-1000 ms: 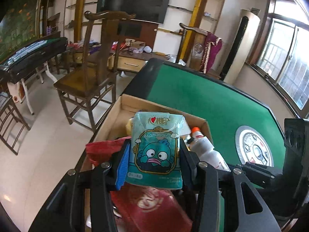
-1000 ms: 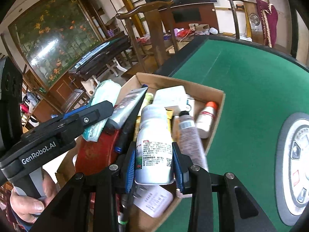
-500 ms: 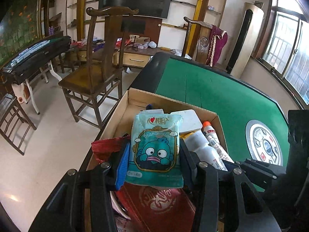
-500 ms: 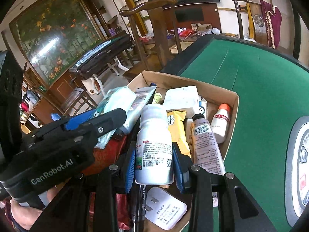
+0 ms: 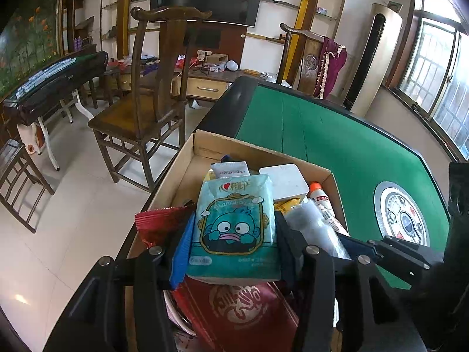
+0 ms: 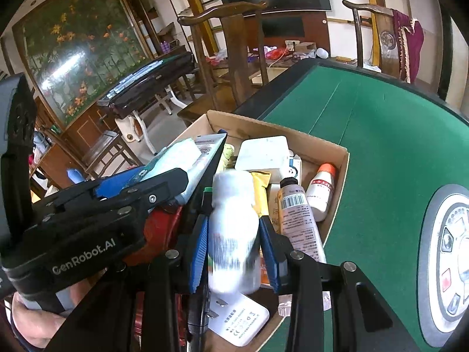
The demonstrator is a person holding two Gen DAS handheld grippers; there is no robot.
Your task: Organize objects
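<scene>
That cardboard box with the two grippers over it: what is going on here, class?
A person holds a gripper in each hand above a cardboard box full of small items on a green table. The left gripper has a teal tissue pack between its pads; its jaws have just been opening. The right gripper is shut on a white bottle. Both items hang above the box.

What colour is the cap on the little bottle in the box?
Orange, clearest in the right wrist view.
</scene>
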